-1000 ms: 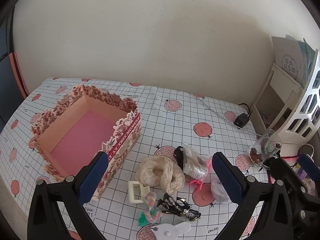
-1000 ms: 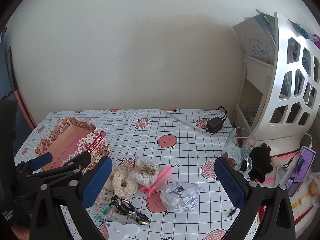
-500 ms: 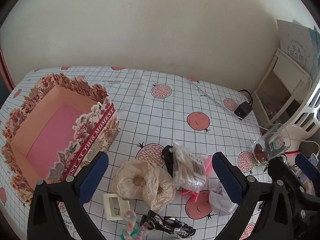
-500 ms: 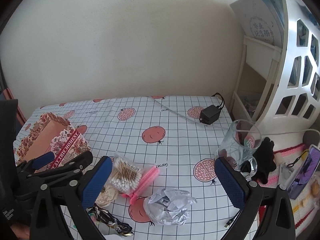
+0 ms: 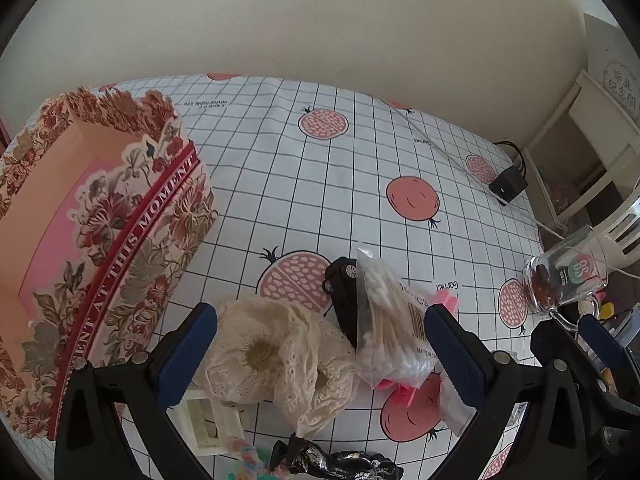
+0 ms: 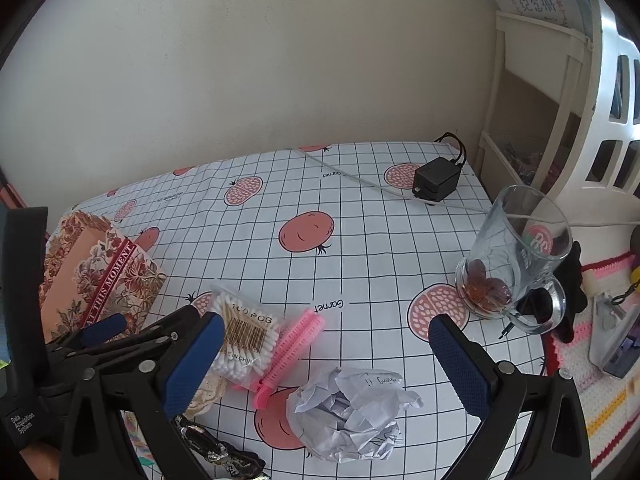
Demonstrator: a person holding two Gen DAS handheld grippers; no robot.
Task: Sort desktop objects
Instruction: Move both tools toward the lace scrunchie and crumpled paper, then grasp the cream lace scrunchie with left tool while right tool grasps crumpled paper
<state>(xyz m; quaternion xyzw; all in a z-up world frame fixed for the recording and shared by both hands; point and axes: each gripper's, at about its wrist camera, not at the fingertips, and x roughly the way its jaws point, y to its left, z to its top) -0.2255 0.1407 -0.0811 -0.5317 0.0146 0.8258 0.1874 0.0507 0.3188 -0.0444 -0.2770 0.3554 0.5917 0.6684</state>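
Bare tabletop point(image 6: 360, 240) open across the middle toward the wall, floral box point(image 5: 80, 240) walling the left edge, clutter of lace point(image 5: 280, 360), swab bag point(image 6: 244, 340), pink clip point(image 6: 292, 352) and paper ball point(image 6: 352, 412) crowding the near edge, glass mug point(image 6: 508, 264), charger point(image 6: 436, 178) and cord blocking the right.

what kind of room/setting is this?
Likely a home desk against a wall: fruit-print tablecloth, white shelf at its side, a charger, glass mug and small household clutter.

I see a crumpled paper ball point(image 6: 352, 414), a clear glass mug point(image 6: 516, 260), lacy cream cloth point(image 5: 288, 360), and a printed cardboard box point(image 5: 100, 240).
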